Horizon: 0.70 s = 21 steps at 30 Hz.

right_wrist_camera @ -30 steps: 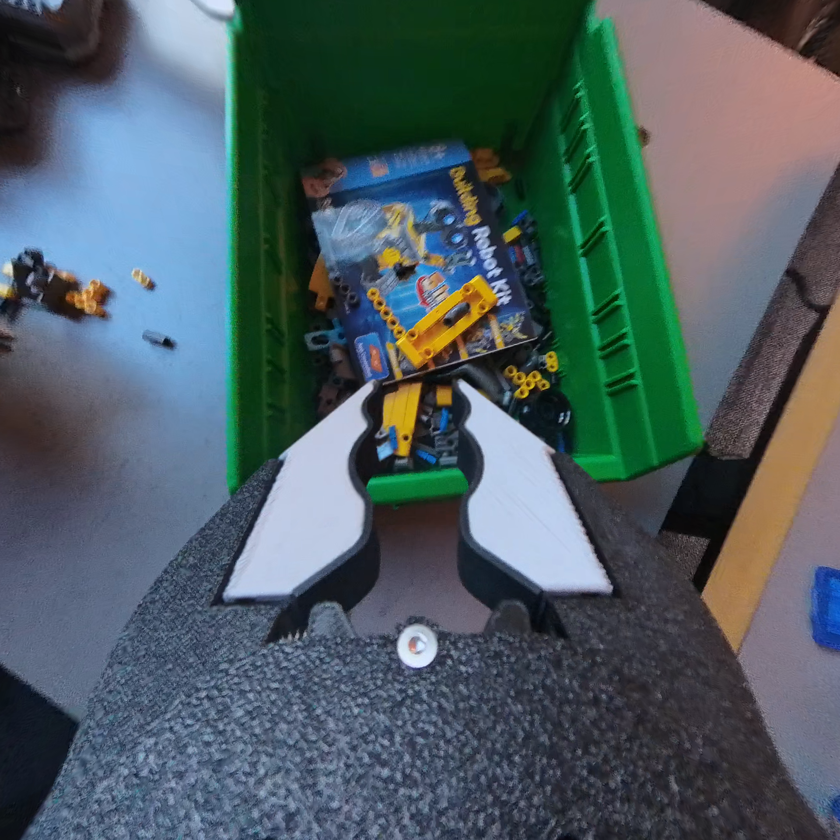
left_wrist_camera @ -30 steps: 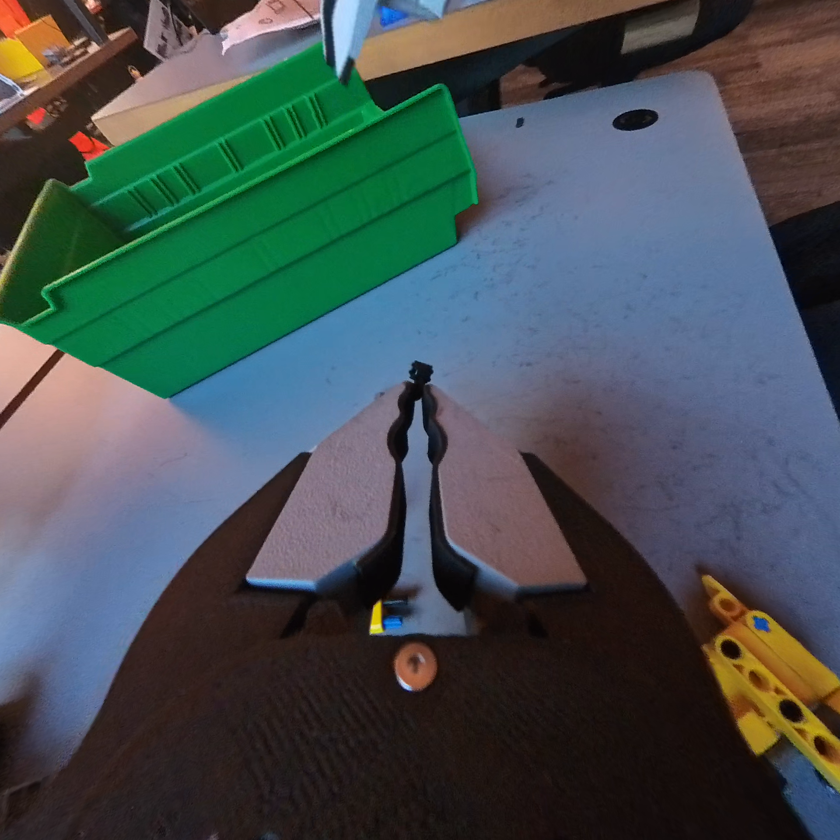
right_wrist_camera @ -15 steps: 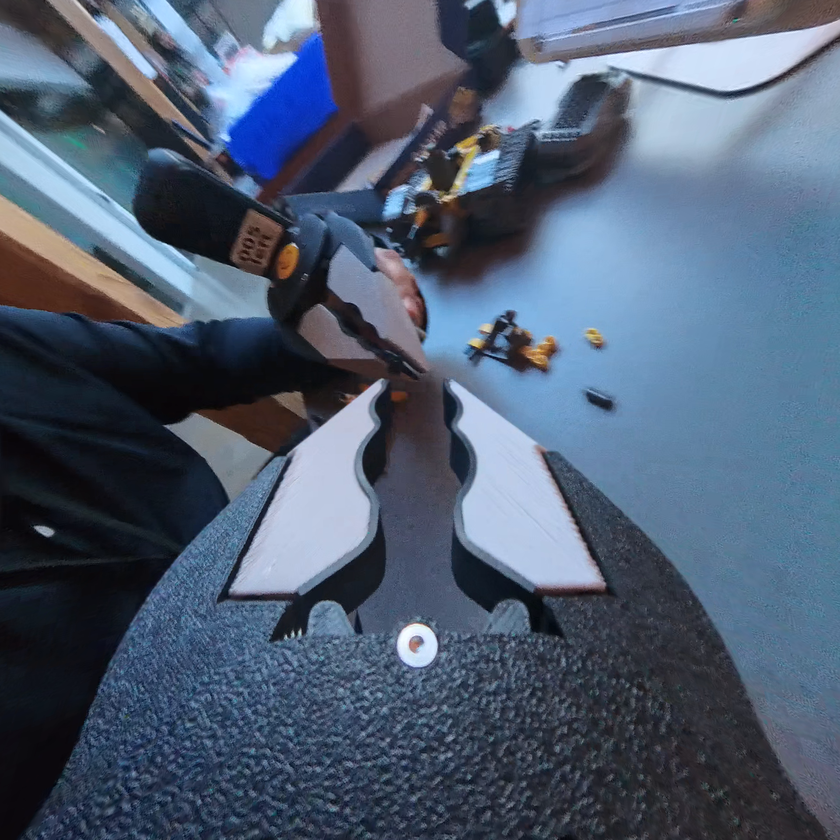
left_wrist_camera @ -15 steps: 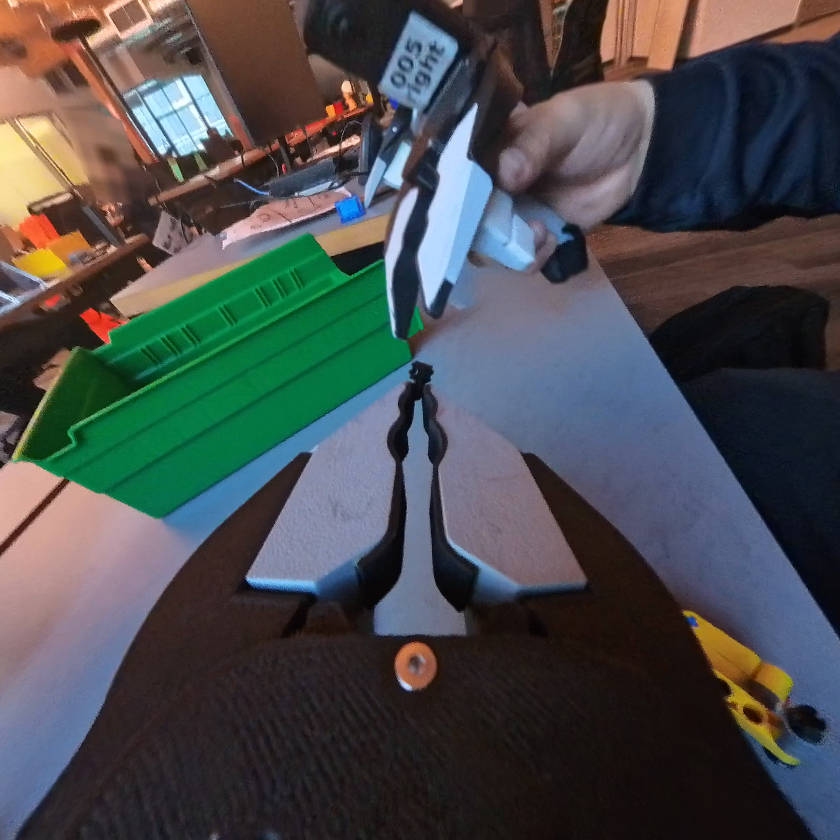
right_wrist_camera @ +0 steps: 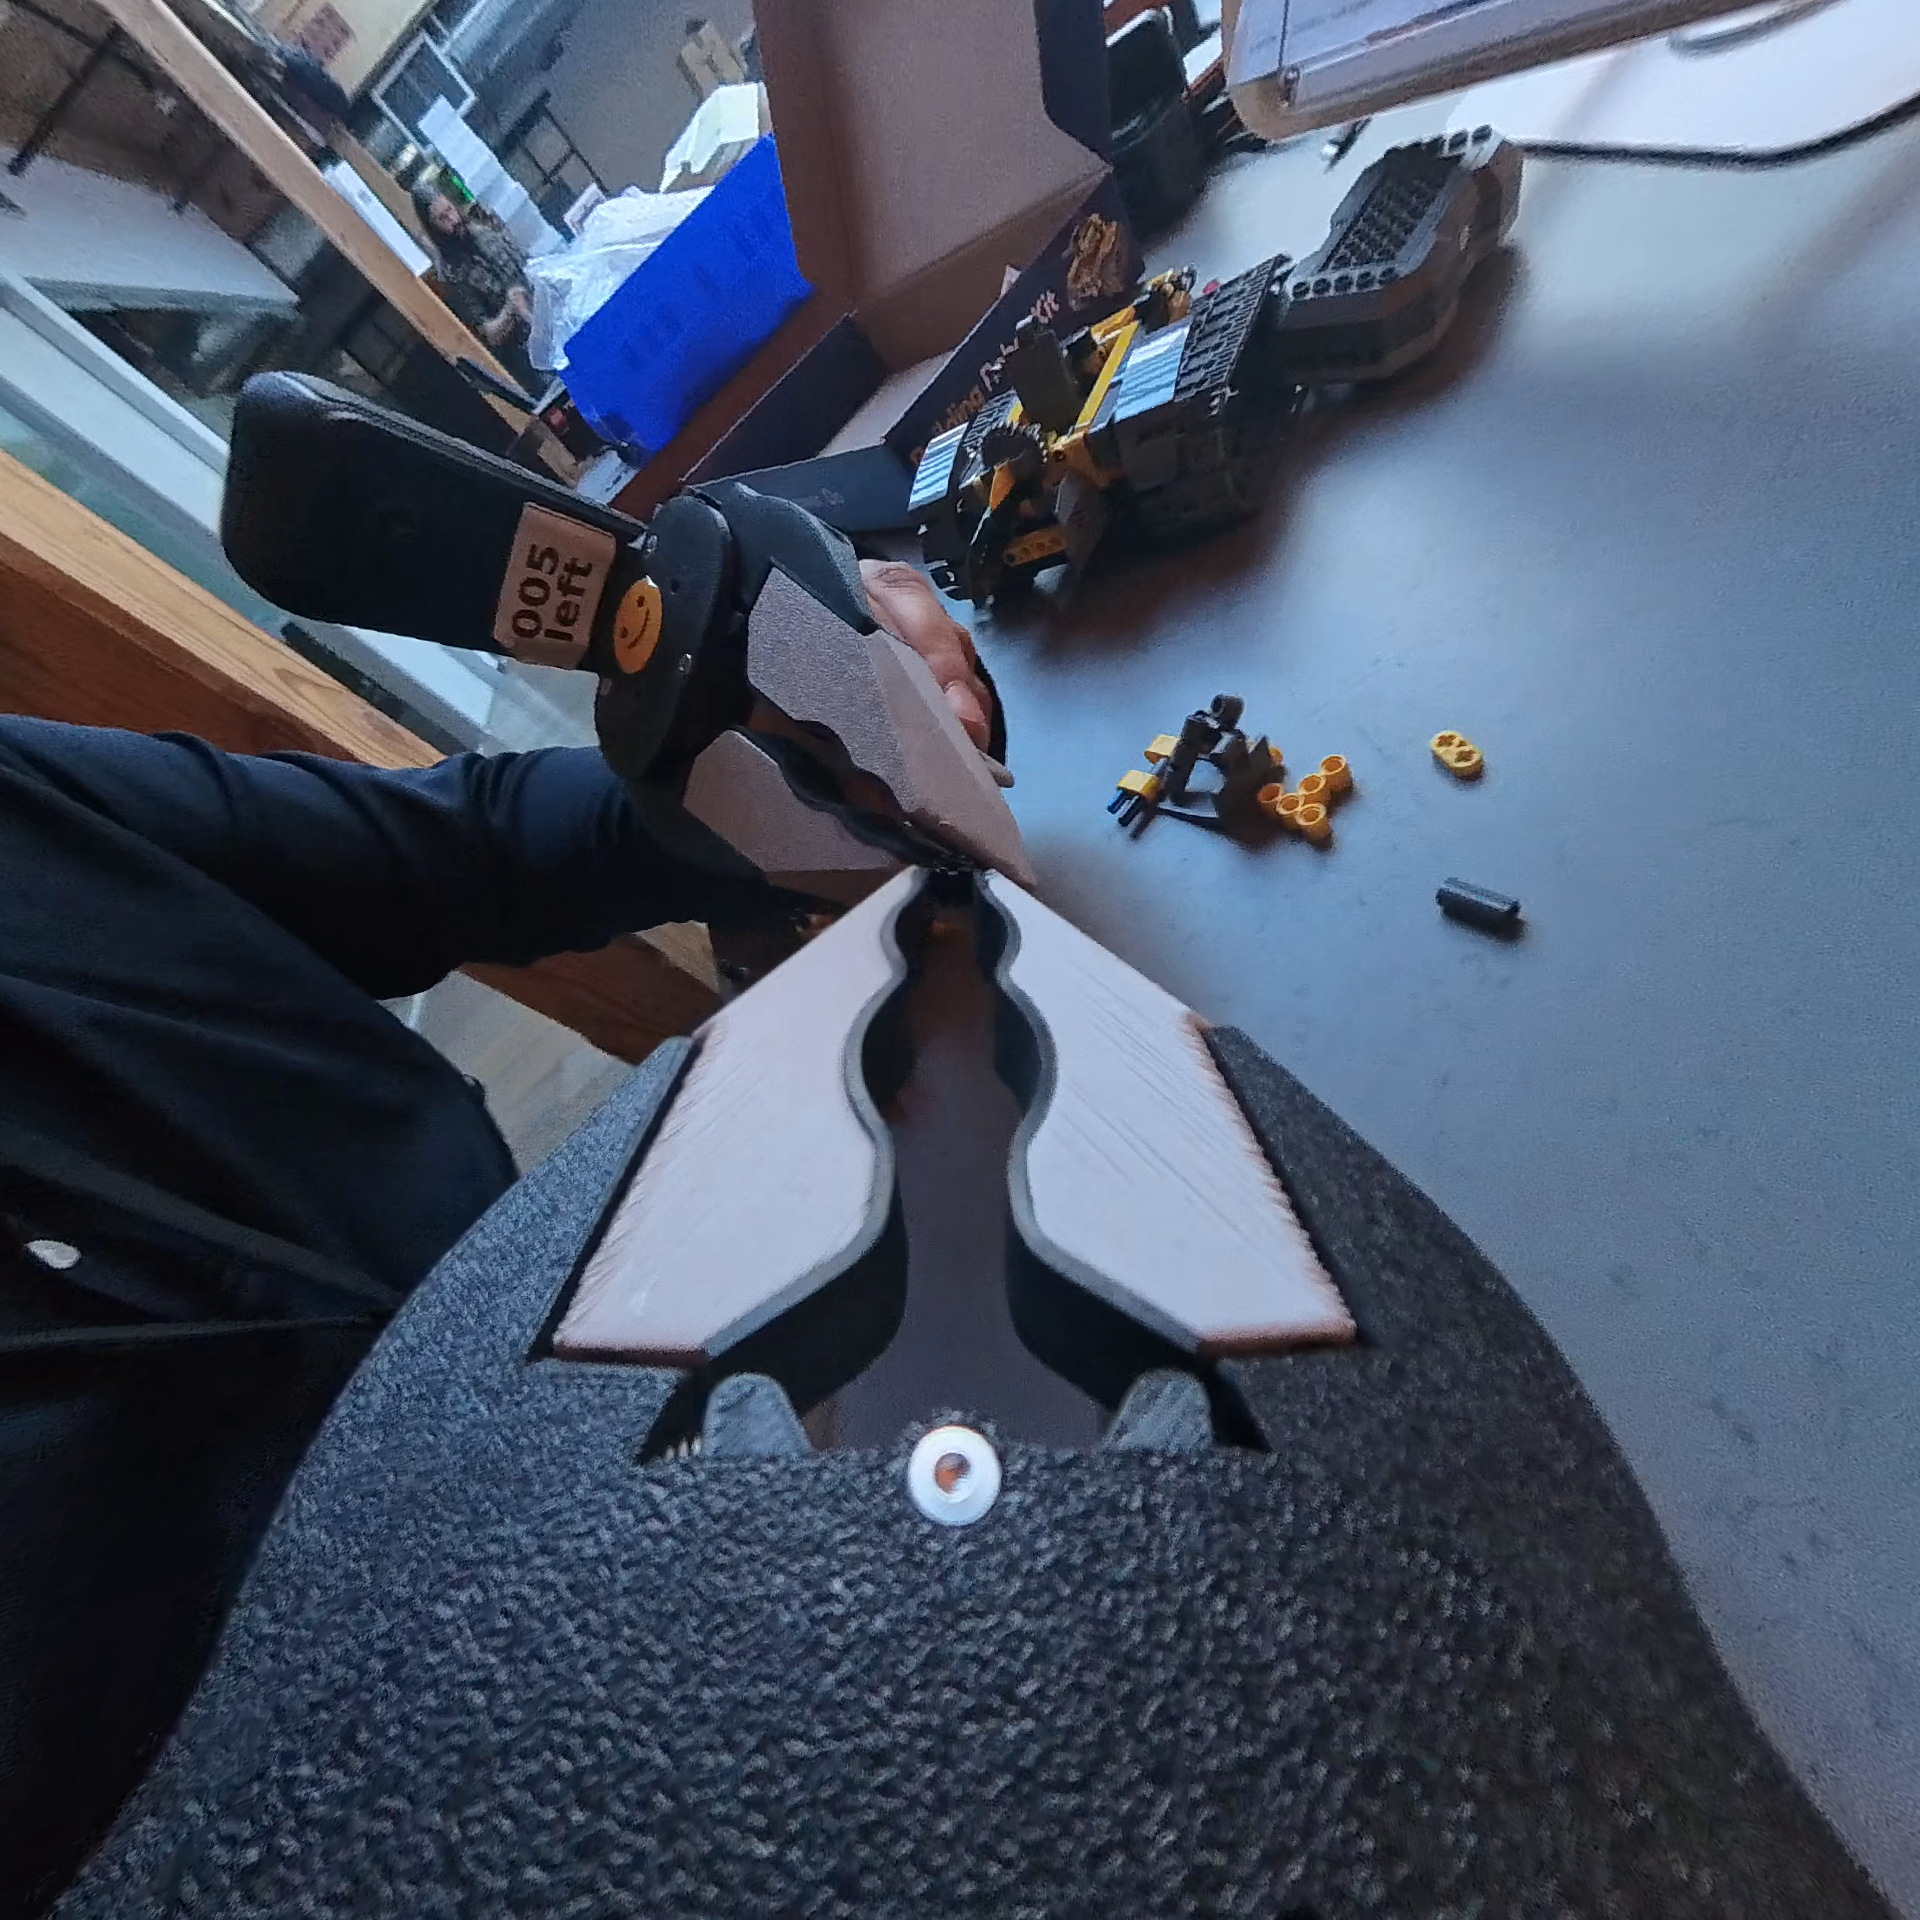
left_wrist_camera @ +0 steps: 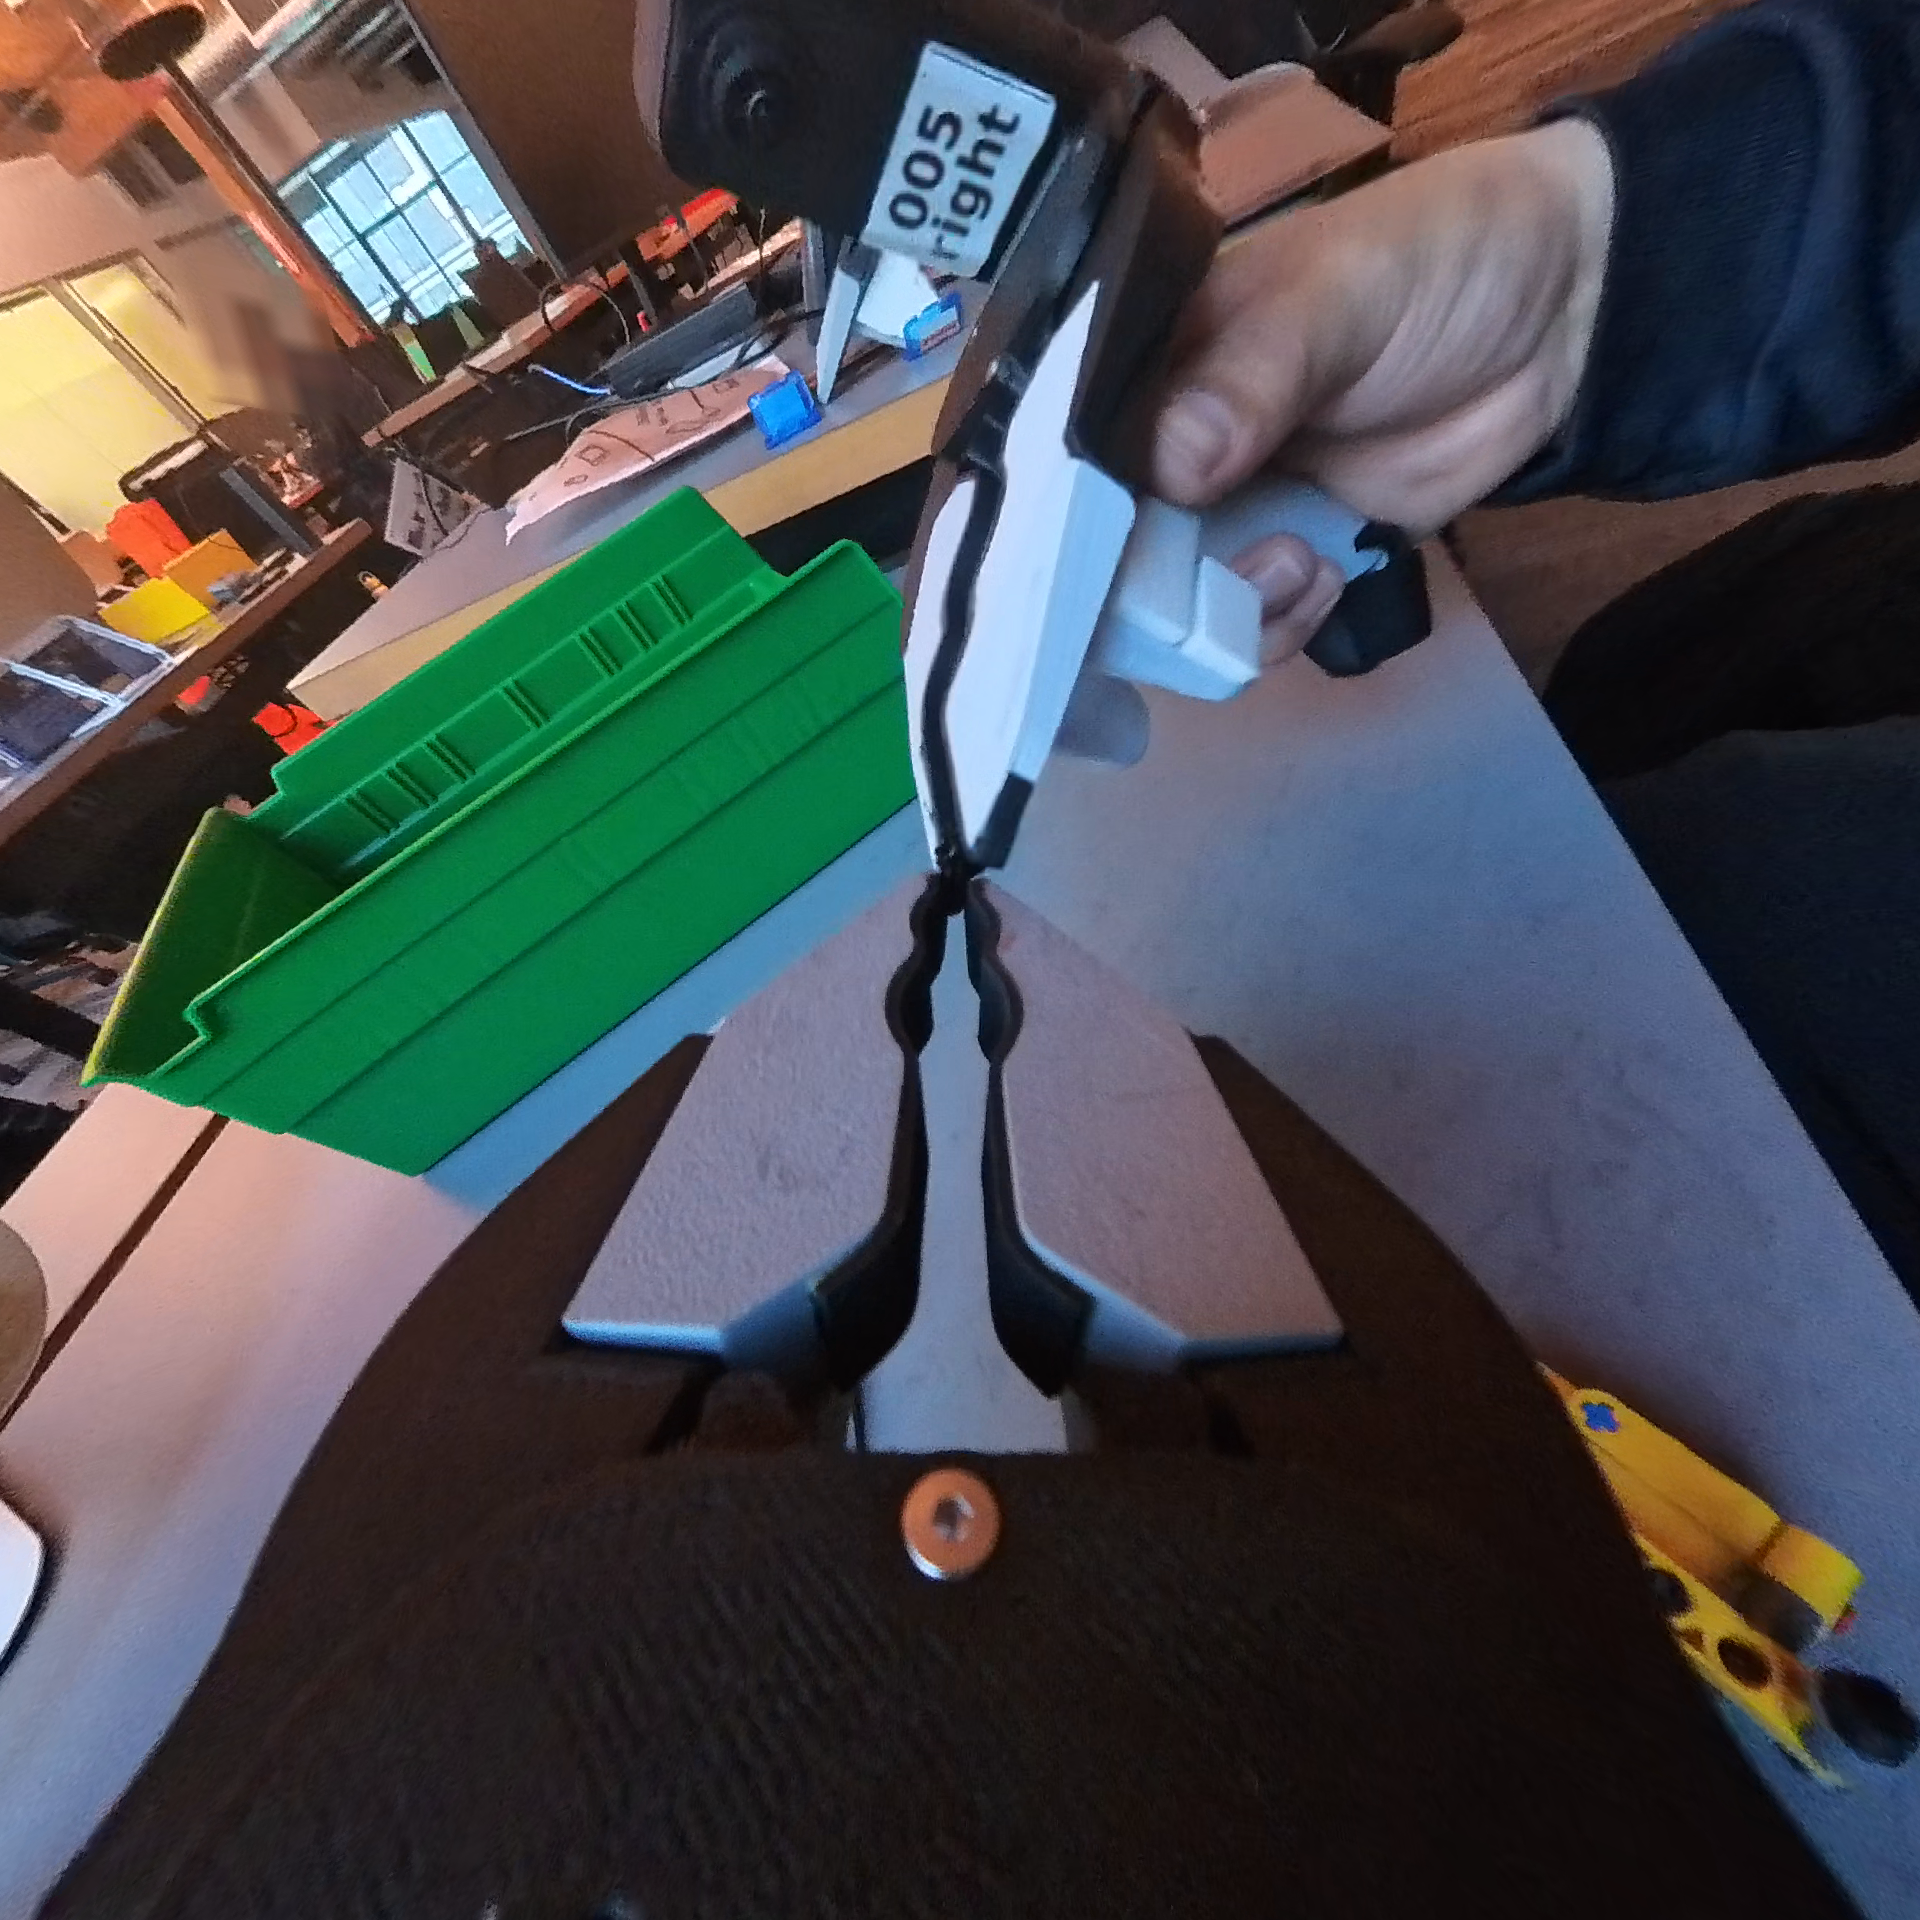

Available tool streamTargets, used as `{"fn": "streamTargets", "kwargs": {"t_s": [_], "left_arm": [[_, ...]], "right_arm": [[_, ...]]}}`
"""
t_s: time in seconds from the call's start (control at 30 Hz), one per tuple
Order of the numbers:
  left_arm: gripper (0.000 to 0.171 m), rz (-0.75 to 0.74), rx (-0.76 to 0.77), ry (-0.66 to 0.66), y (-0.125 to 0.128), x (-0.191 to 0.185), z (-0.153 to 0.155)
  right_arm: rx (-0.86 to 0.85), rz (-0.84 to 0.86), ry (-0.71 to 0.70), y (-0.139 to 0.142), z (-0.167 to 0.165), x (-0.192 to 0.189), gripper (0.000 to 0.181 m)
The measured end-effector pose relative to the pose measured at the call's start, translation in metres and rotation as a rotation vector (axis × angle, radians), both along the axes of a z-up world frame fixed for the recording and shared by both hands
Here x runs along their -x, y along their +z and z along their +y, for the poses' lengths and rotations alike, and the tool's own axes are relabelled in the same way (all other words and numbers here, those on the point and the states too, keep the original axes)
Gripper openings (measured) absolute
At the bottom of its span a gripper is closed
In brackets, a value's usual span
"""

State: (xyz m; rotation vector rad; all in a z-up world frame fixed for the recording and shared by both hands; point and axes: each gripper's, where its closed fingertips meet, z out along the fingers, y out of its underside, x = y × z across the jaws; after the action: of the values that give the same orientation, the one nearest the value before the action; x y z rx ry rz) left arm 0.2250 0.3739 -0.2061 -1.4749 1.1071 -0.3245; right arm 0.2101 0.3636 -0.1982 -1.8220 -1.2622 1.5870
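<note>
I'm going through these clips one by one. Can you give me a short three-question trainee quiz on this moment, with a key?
1. True or false: the green bin stands upright on the table, with no gripper inside it.
2. Multiple choice: the left gripper and the right gripper are A) far apart, B) tip to tip above the table, C) both lying flat on the table.
3. Short answer: what colour is the built piece at the lower right edge of the left wrist view?
Key: 1 true; 2 B; 3 yellow.
</note>
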Motion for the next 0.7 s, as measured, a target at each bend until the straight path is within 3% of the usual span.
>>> {"fn": "streamTargets", "kwargs": {"t_s": [0.13,0.2,0.33,0.4,0.47,0.53,0.7], "left_arm": [[0.000,-0.035,0.046,0.024,-0.001,0.000,0.005],[0.004,-0.053,0.087,0.061,-0.002,0.008,0.011],[0.008,-0.142,0.165,0.117,0.001,0.023,0.021],[0.012,-0.170,0.224,0.143,-0.003,0.028,0.027],[0.012,-0.186,0.264,0.156,-0.007,0.031,0.030],[0.016,-0.186,0.294,0.174,-0.012,0.035,0.034],[0.019,-0.229,0.377,0.247,-0.016,0.047,0.042]], "right_arm": [[-0.089,-0.029,-0.045,-0.001,0.006,0.000,0.005],[-0.173,-0.015,-0.107,0.017,0.019,-0.006,0.004],[-0.451,-0.044,-0.358,0.079,0.089,-0.044,0.004],[-0.573,-0.151,-0.475,0.090,0.136,-0.067,0.004],[-0.630,-0.419,-0.559,0.060,0.190,-0.096,0.008],[-0.560,-0.674,-0.535,0.017,0.216,-0.118,0.025],[-0.515,-0.579,-0.534,0.017,0.225,-0.110,0.024]]}}
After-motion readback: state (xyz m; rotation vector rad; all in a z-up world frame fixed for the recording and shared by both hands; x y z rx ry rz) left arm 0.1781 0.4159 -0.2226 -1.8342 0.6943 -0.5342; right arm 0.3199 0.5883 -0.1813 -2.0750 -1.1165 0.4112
